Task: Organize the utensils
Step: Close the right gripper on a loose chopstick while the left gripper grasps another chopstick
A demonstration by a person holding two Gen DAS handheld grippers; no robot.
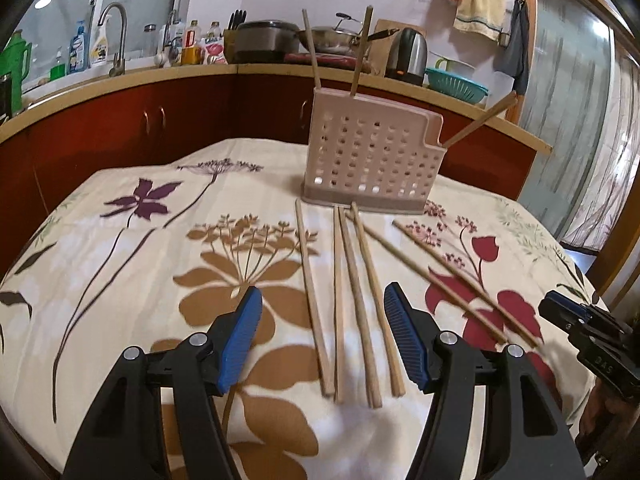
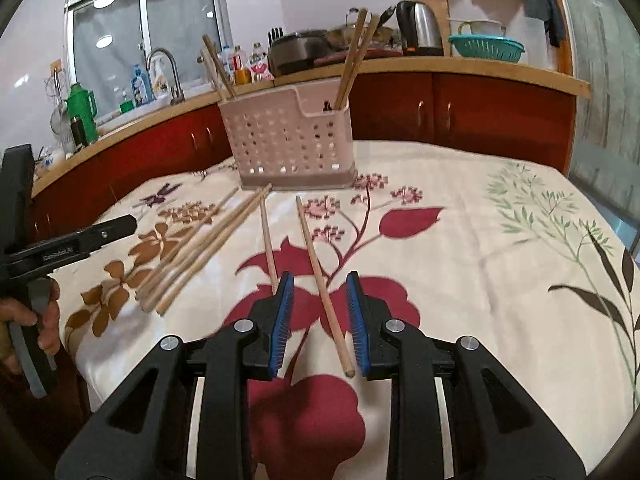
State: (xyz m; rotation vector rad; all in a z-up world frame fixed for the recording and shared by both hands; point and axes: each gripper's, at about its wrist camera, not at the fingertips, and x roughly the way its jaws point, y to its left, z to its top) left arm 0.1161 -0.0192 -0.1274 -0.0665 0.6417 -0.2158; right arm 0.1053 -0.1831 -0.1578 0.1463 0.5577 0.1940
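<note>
A pink perforated utensil holder stands on the floral tablecloth with a few wooden chopsticks upright in it; it also shows in the right wrist view. Several loose chopsticks lie in front of it. My left gripper is open, its jaws astride a bunch of them. My right gripper is open, with one chopstick lying between its jaws and another chopstick just left of them. The bunch of chopsticks also shows in the right wrist view.
The right gripper shows at the right edge of the left wrist view; the left gripper and the hand holding it show at the left of the right wrist view. A red cabinet counter with kettle, pots and sink runs behind the table.
</note>
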